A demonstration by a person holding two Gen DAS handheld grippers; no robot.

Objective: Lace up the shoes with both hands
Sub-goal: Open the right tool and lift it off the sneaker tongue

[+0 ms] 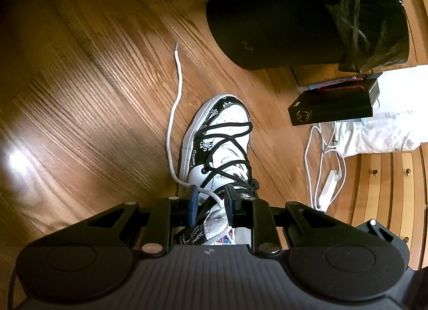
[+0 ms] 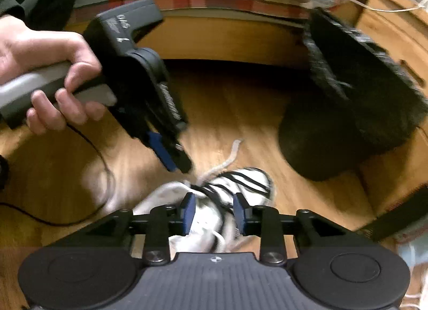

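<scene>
Two claws work at the shoe (image 1: 222, 144). Left claw (image 1: 211, 200) pinches the white lace (image 1: 171, 128); right claw (image 2: 212, 212) gapes empty, must grab a lace next.

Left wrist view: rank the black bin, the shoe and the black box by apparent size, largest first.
1. black bin, by far the largest.
2. shoe, though it lies nearer the camera.
3. black box, smallest, though it lies farther back, so the order of the last two is unsure.
</scene>
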